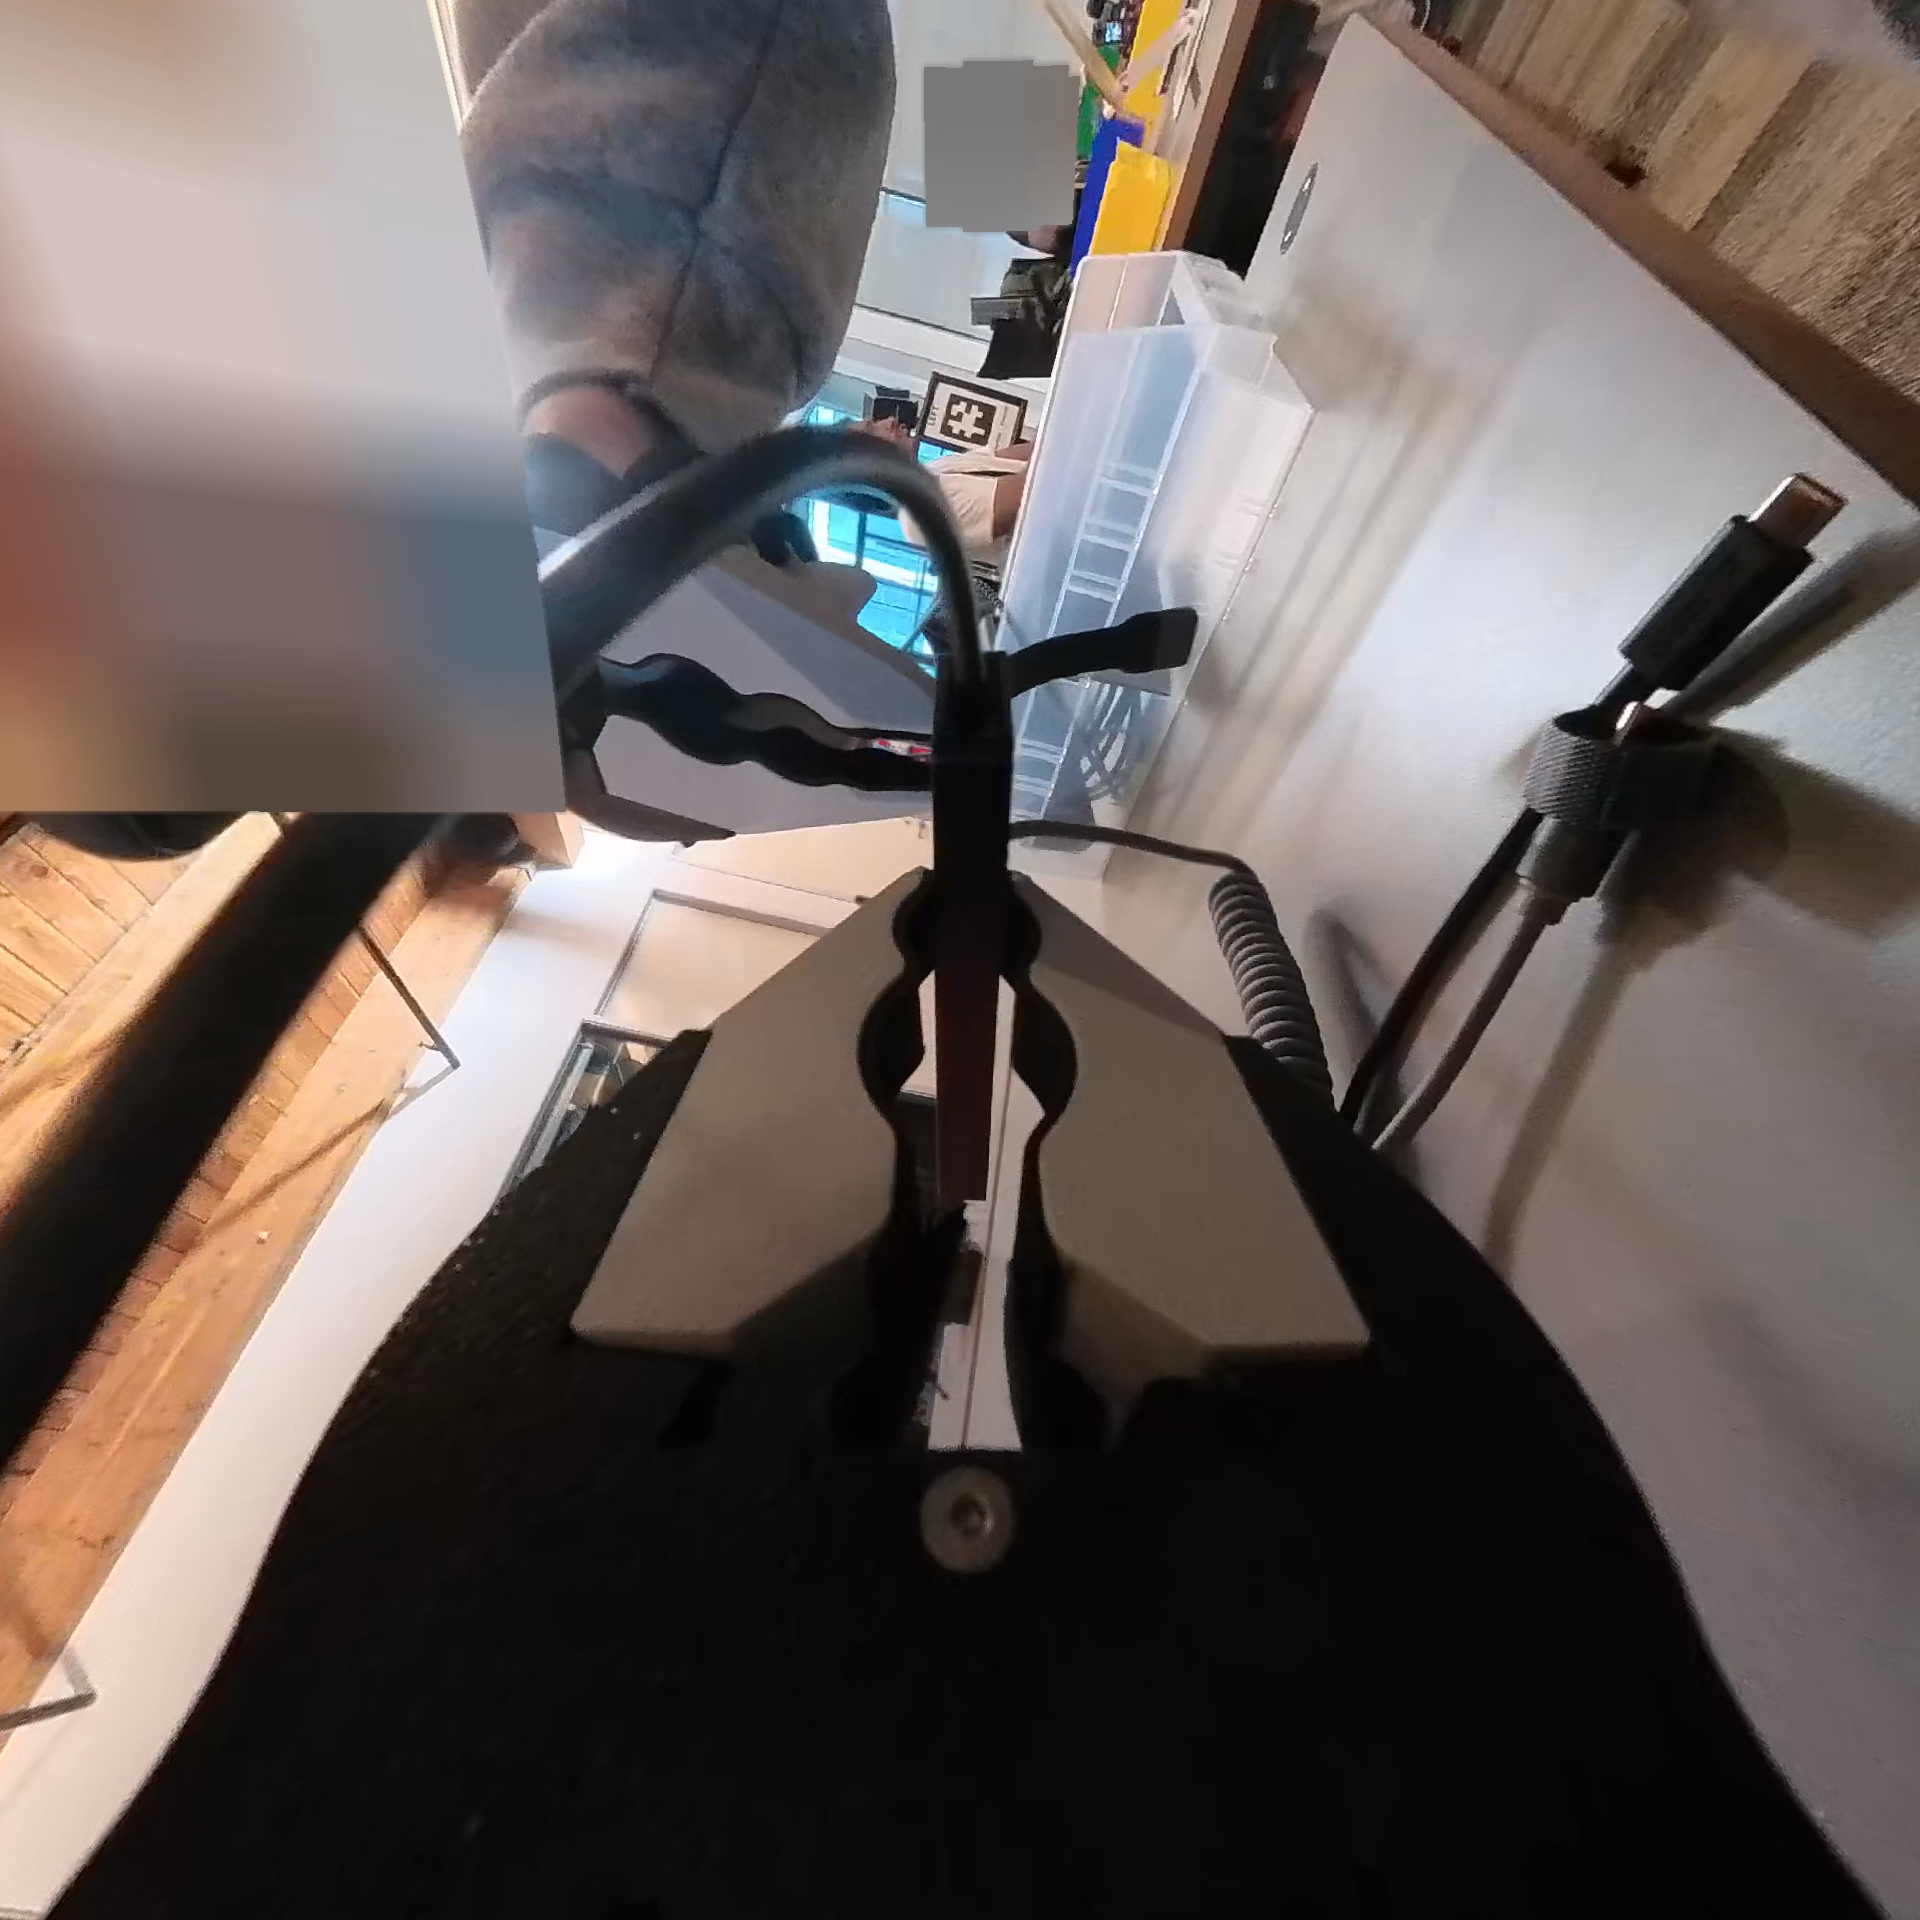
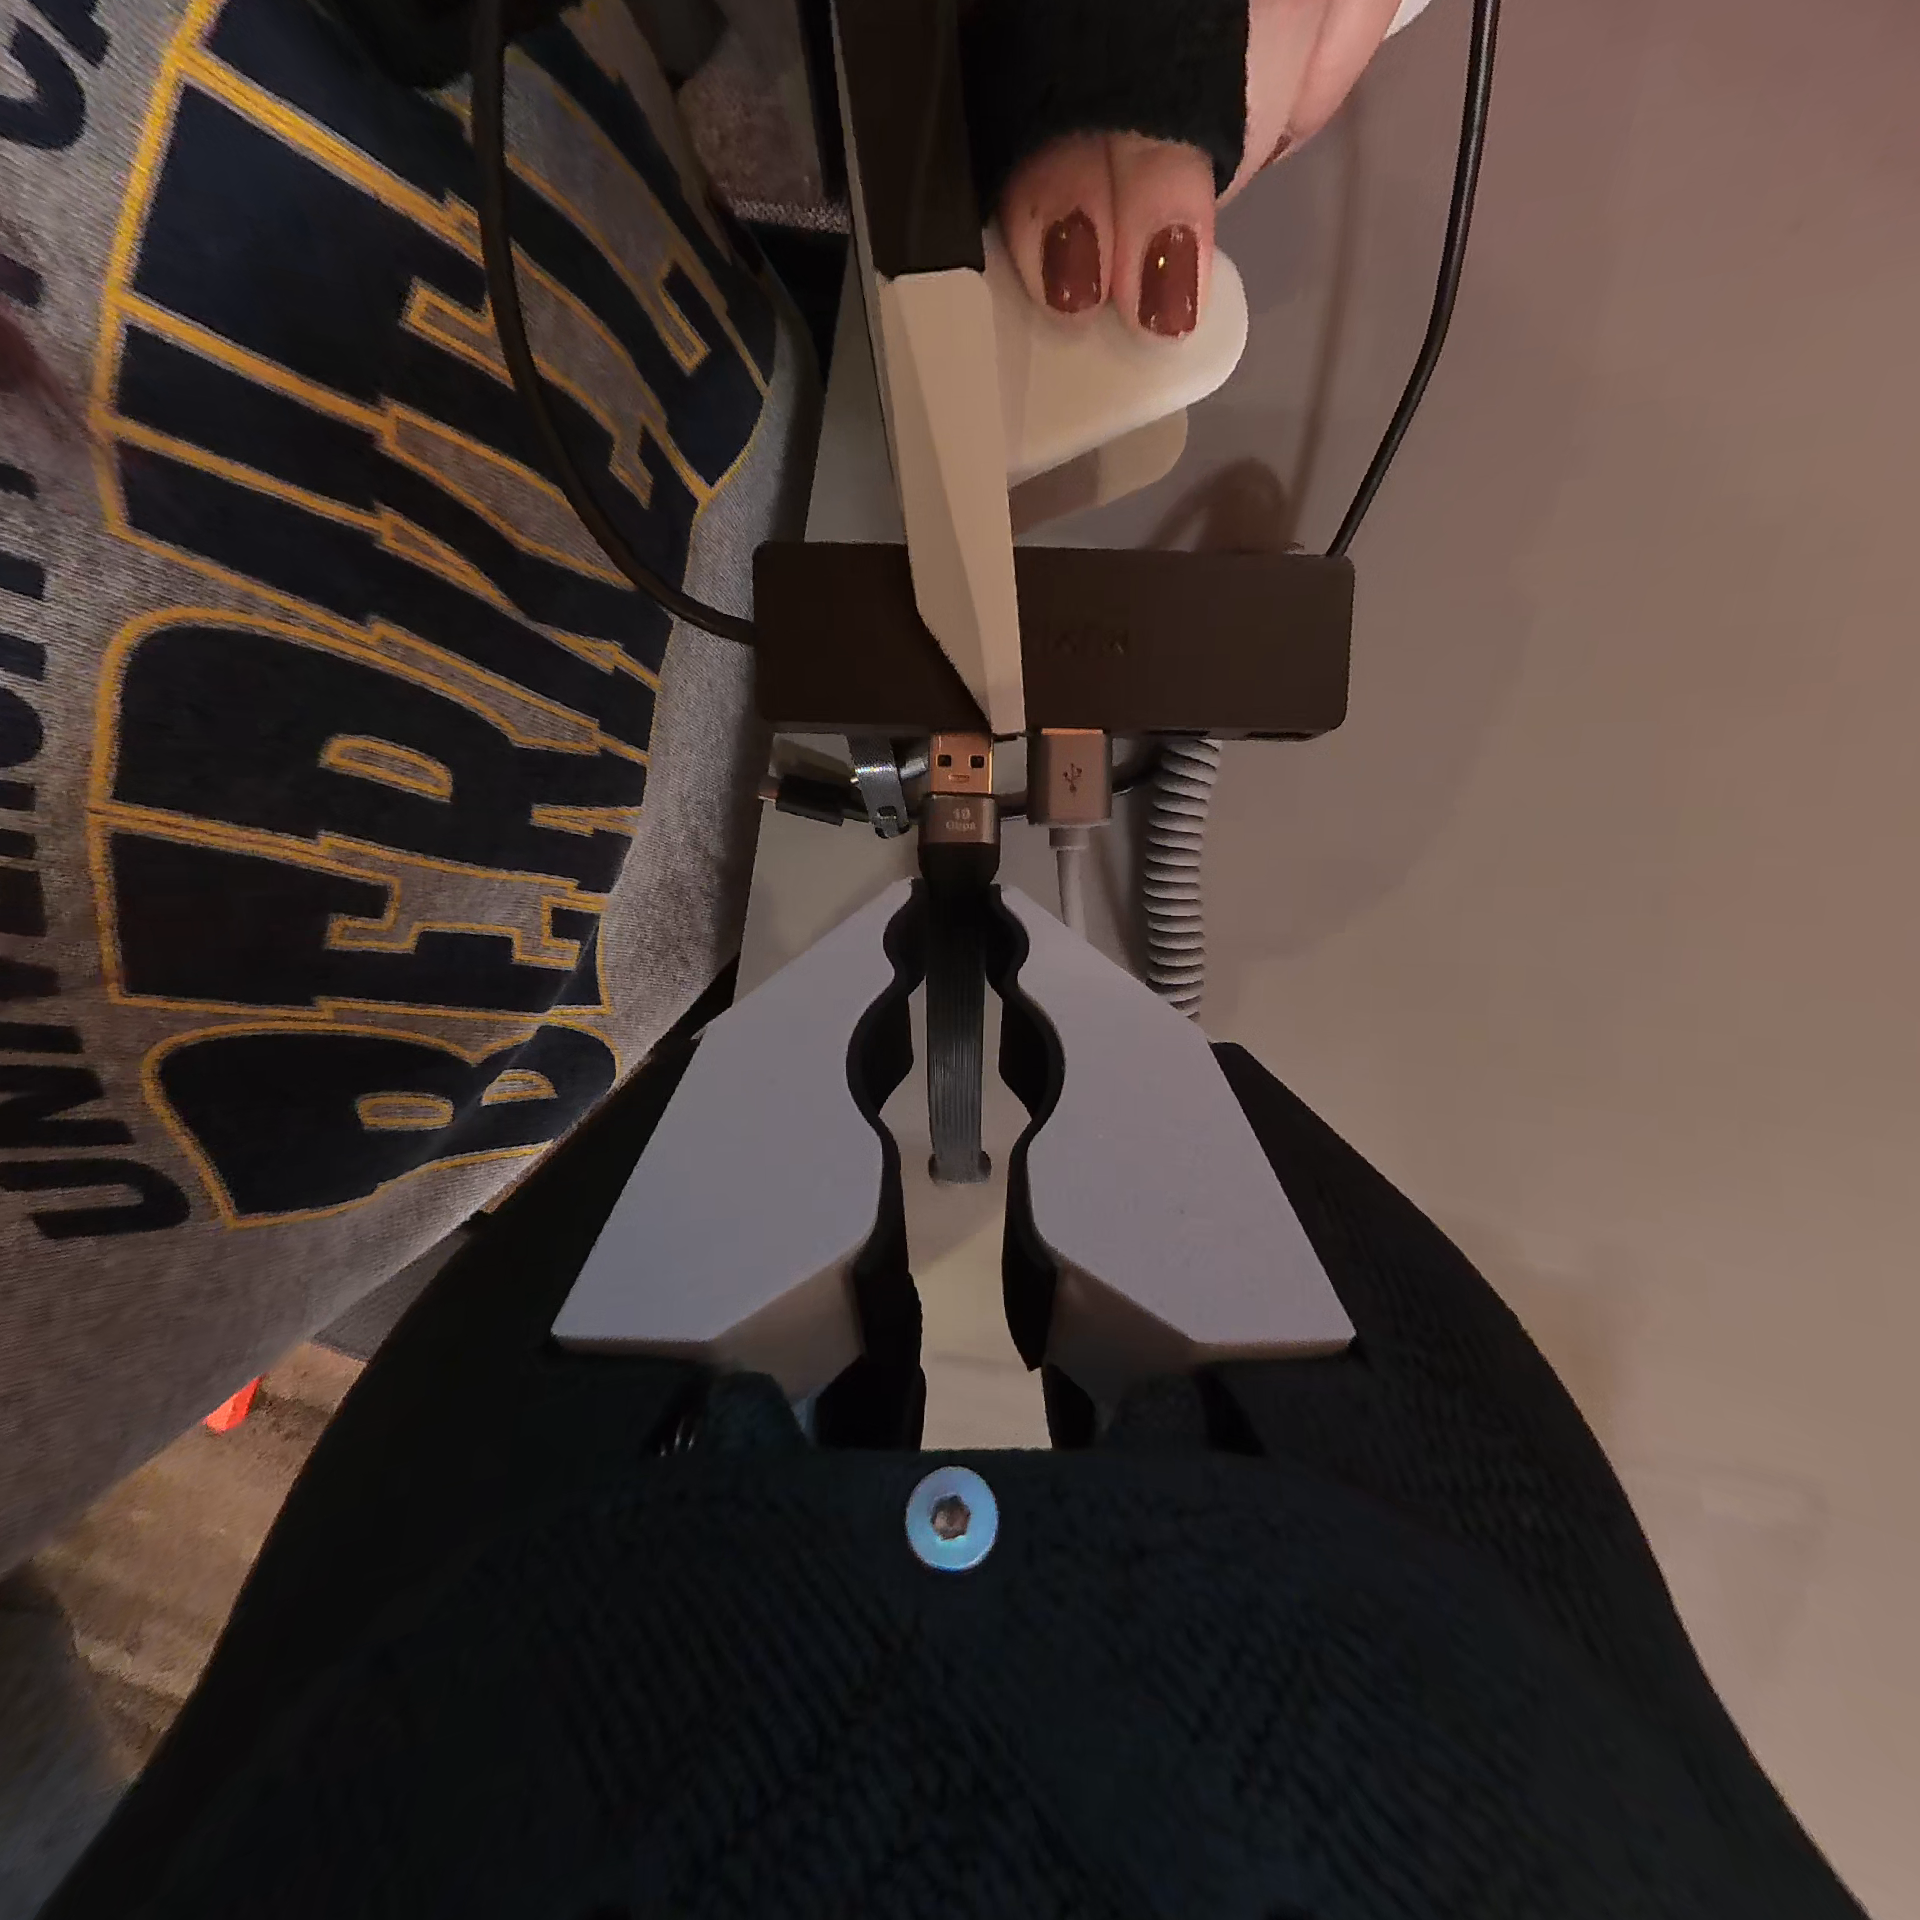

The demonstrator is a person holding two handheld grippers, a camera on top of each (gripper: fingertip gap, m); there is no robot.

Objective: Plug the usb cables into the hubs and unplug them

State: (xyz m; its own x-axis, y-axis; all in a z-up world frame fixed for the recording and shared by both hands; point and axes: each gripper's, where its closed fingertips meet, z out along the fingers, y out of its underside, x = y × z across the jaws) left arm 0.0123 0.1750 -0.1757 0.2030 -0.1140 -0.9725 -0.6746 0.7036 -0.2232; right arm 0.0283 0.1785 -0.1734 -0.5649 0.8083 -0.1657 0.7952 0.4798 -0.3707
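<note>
Right wrist view: hub [image 2: 1049,639] blocks 12 o'clock, the left gripper [image 2: 961,520] clamped across its middle. Below the hub, grey plug [image 2: 1070,774] seated at 1 o'clock, coiled cable [image 2: 1174,883] beside it, clip [image 2: 878,795] at 11; little room around the held plug [image 2: 961,774]. Sweatshirt [image 2: 343,675] fills 9 o'clock. Bare table [image 2: 1662,935] from 2 to 4 is open.

Left wrist view: cable bundle [image 1: 1558,831] at 2 o'clock, clear bin [image 1: 1143,499] at 1.
</note>
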